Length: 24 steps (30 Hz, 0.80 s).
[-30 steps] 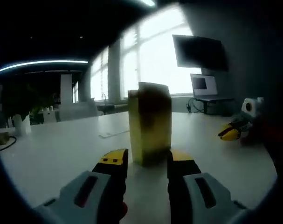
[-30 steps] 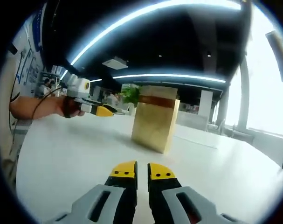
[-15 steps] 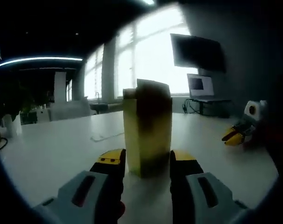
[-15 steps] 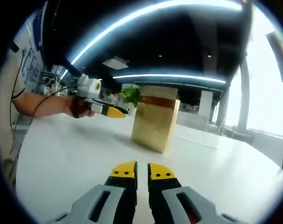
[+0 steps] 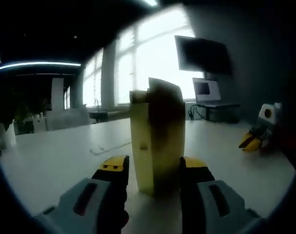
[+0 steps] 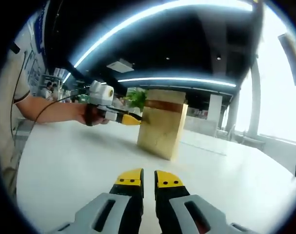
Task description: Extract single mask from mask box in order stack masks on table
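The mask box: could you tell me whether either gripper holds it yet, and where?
Not yet. The left gripper is open, its fingers either side of the mask box. The right gripper is shut, holding nothing.

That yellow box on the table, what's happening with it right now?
A person is working with a handheld gripper in each hand. The left gripper is open, its jaws on either side of the upright mask box on the white table, apparently about to steady it. The right gripper waits nearly closed, low over the table and short of the box. No mask is out yet.
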Tool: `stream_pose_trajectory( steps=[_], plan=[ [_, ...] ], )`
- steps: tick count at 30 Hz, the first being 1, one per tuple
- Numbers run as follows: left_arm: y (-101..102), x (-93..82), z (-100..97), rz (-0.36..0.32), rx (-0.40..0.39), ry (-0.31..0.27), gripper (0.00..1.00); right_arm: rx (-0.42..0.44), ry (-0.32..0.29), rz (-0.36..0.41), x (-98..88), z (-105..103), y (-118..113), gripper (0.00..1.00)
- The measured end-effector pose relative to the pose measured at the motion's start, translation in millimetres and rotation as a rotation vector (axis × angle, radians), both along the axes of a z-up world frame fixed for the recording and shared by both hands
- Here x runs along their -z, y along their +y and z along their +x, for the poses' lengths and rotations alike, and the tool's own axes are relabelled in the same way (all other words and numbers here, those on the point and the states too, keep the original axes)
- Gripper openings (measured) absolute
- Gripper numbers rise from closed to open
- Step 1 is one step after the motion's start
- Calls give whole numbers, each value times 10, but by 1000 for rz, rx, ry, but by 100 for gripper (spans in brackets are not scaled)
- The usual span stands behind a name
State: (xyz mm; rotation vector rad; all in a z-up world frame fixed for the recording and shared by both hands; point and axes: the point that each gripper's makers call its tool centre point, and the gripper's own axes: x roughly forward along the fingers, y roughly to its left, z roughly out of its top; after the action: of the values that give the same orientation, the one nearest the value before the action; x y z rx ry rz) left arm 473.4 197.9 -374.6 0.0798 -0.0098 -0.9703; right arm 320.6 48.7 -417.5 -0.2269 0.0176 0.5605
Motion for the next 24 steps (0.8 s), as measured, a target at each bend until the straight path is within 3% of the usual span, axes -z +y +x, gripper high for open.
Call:
stream_pose_trajectory(
  steps=[6,24],
  plan=[
    [-73,6,97,-15,37,-2,35,-1,0,0,-3,-7,15,4],
    [-309,57,122,-6,161,-7,35,0,2,3,-5,4,0,5]
  ],
)
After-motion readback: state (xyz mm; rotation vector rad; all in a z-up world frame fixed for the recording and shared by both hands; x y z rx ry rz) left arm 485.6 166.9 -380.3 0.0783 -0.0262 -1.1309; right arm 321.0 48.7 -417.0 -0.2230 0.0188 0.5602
